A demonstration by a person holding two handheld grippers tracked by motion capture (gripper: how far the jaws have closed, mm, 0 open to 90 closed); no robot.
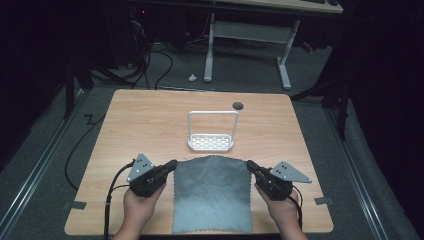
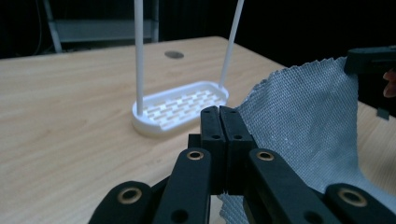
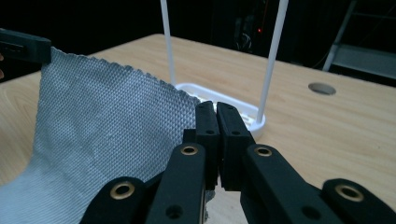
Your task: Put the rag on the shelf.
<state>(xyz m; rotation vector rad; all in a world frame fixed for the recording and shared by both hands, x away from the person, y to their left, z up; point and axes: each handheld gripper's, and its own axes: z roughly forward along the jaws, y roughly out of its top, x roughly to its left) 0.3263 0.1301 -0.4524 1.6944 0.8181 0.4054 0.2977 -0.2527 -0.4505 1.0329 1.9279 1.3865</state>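
Note:
A grey woven cloth (image 1: pixel 212 192) hangs from its two far corners, its near part trailing to the table's front edge. My left gripper (image 1: pixel 172 164) is shut on the far left corner of the cloth (image 2: pixel 308 112). My right gripper (image 1: pixel 249 164) is shut on the far right corner of the cloth (image 3: pixel 102 126). In the left gripper view my own jaws (image 2: pixel 219 112) are pressed together on the fabric, and the other gripper (image 2: pixel 371 58) holds the far corner. Just beyond the cloth stands a white rack (image 1: pixel 211 142) with a slotted base and a tall hoop.
The wooden table (image 1: pixel 150 120) has a round cable hole (image 1: pixel 238 105) at the back. A white-legged desk (image 1: pixel 245 35) and cables lie on the floor beyond it. Tape marks sit near both front corners.

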